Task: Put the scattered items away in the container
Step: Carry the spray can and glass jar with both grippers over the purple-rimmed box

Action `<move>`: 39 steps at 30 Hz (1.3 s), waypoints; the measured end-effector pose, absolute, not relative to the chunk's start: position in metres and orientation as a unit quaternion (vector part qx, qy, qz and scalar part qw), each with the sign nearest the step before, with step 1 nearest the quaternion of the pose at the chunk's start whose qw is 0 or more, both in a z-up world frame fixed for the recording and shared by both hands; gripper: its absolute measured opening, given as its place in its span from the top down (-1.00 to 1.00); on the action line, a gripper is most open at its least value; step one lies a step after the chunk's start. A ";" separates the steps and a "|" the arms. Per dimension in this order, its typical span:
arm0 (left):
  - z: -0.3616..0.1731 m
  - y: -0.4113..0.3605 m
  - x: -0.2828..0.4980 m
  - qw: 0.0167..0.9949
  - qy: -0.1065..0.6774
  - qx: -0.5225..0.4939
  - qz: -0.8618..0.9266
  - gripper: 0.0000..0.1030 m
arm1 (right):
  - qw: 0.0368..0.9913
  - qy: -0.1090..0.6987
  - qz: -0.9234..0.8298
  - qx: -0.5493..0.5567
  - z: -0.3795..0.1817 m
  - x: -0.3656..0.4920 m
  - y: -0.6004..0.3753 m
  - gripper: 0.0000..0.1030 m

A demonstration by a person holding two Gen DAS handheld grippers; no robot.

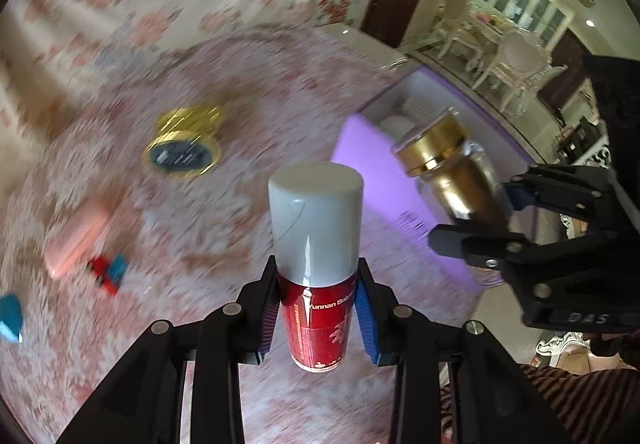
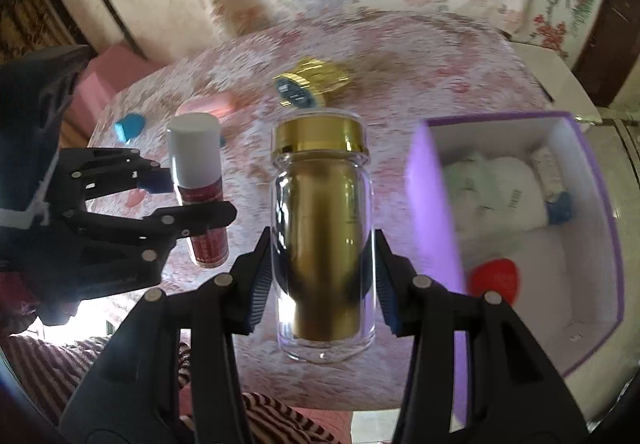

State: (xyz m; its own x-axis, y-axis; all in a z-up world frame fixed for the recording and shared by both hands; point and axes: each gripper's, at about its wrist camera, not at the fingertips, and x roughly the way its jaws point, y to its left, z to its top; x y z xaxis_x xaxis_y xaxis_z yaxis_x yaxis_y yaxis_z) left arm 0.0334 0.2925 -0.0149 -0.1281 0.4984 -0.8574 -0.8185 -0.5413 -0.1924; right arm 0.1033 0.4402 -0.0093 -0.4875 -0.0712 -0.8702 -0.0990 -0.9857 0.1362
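Observation:
My left gripper (image 1: 316, 308) is shut on a red spray can (image 1: 316, 320) with a grey cap, held upright above the table; it also shows in the right wrist view (image 2: 198, 179). My right gripper (image 2: 320, 276) is shut on a gold bottle in a clear shell (image 2: 322, 228), held just left of the purple box (image 2: 428, 171). The bottle also shows in the left wrist view (image 1: 448, 159) in front of the box (image 1: 372, 163). The box holds white packets (image 2: 496, 191), a blue item and a red item (image 2: 494, 278).
On the floral tablecloth lie a gold round tin (image 1: 184, 145), a pink bar (image 1: 74, 240), a red and blue small item (image 1: 108, 272) and a blue piece (image 1: 10, 314). A floral sofa stands behind the table. A striped cloth (image 2: 100, 356) hangs at the near edge.

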 end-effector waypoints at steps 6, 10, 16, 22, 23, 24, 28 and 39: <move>-0.004 0.356 0.061 0.482 0.169 -0.465 0.723 0.32 | 0.041 0.096 0.858 -0.503 -0.004 0.131 0.503 0.06; -0.003 0.397 0.079 0.499 0.176 -0.460 0.713 0.32 | 0.062 0.101 0.855 -0.506 -0.007 0.148 0.542 0.06; -0.009 0.452 0.102 0.520 0.190 -0.463 0.692 0.32 | 0.077 0.093 0.838 -0.532 -0.028 0.158 0.592 0.06; -0.027 0.498 0.114 0.525 0.201 -0.482 0.672 0.32 | 0.076 0.090 0.816 -0.566 -0.054 0.157 0.635 0.06; -0.030 0.505 0.116 0.526 0.203 -0.486 0.668 0.32 | 0.075 0.090 0.812 -0.572 -0.059 0.157 0.642 0.06; -0.034 0.511 0.117 0.527 0.205 -0.490 0.664 0.32 | 0.074 0.090 0.808 -0.578 -0.064 0.156 0.649 0.06; -0.052 0.535 0.121 0.529 0.202 -0.513 0.646 0.32 | 0.070 0.086 0.792 -0.600 -0.081 0.155 0.667 0.06; -0.095 0.577 0.121 0.491 0.172 -0.581 0.625 0.32 | 0.069 0.097 0.759 -0.640 -0.105 0.151 0.701 0.06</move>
